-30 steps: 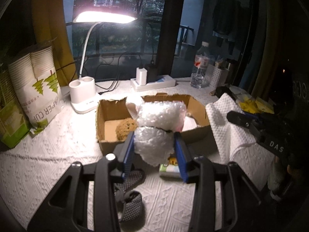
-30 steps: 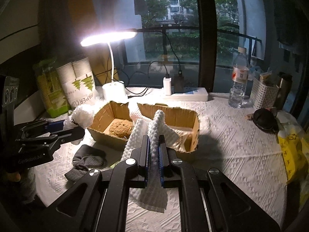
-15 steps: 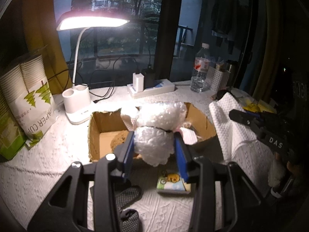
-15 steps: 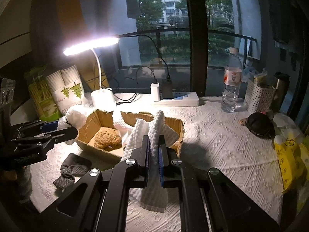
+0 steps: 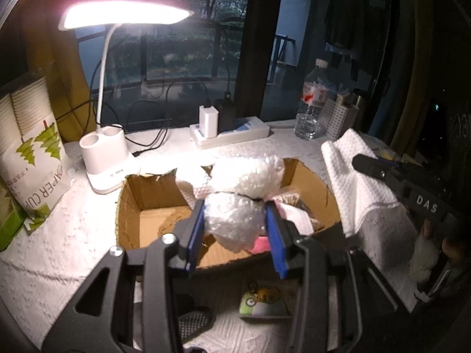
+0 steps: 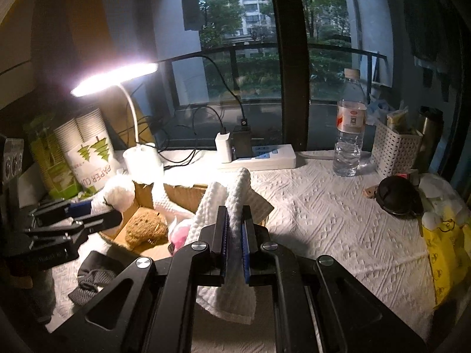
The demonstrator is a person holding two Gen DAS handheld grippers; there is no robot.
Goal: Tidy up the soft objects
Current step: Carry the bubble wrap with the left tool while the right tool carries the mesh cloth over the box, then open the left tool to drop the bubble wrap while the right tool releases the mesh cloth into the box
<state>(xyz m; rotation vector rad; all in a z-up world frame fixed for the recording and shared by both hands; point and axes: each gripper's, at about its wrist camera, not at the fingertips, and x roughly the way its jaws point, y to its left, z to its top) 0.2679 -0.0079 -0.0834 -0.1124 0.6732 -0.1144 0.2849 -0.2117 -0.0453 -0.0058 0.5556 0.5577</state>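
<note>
My left gripper [image 5: 235, 229] is shut on a wad of bubble wrap [image 5: 235, 217] and holds it over the open cardboard box [image 5: 132, 206]. My right gripper [image 6: 234, 245] is shut on a white waffle towel [image 6: 232, 200], held above the box's right end [image 6: 188, 197]. The box holds a brown plush toy [image 6: 145, 228] and something pink [image 6: 181, 232]. In the right wrist view the left gripper [image 6: 97, 214] is at the box's left side with the bubble wrap [image 6: 119, 194]. In the left wrist view the right gripper [image 5: 382, 173] holds the towel [image 5: 362, 182] to the right.
A lit desk lamp [image 5: 103, 161], a power strip [image 5: 232, 135], a water bottle [image 6: 350, 135], a white basket [image 6: 394, 150] and a paper cup pack [image 5: 32, 158] stand around. A dark sock [image 6: 91, 279] and a small cartoon packet [image 5: 262, 300] lie in front of the box. A black pouch [image 6: 397, 197] lies right.
Both grippers have moved up and forward with their loads. The bubble wrap now hangs over the inside of the box, and the towel is closer to the box's right end.
</note>
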